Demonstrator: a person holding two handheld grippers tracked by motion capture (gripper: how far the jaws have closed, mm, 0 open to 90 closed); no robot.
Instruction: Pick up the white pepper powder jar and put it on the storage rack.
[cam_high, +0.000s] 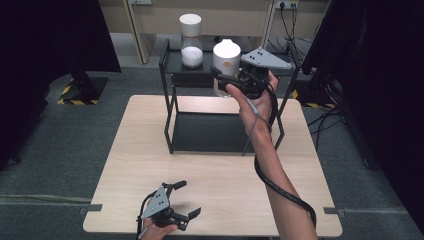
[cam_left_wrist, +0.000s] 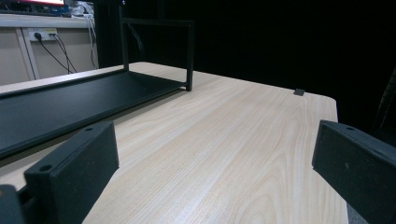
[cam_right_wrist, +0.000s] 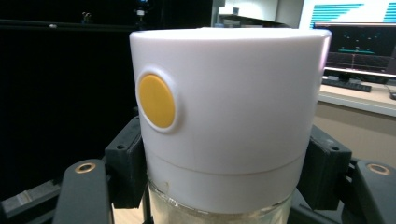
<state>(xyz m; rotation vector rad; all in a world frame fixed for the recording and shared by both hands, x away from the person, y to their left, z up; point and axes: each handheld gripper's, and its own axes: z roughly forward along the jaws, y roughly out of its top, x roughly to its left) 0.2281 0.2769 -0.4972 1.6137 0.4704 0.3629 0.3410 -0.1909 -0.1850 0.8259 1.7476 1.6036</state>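
Where the right gripper (cam_high: 227, 80) rose above the black metal shelf (cam_high: 175, 65), its jaws were clamped on a cylindrical jar (cam_right_wrist: 224, 116): smooth white plastic cap with a round yellow button (cam_right_wrist: 156, 101), clear glass below. A matching jar (cam_high: 191, 40) stood on the shelf's top tier. The left gripper (cam_high: 187, 199) rested low over the pale wood-grain table (cam_high: 225, 185), jaws spread wide, holding nothing.

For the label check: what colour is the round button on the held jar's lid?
Yellow button, clearest in the right gripper view.
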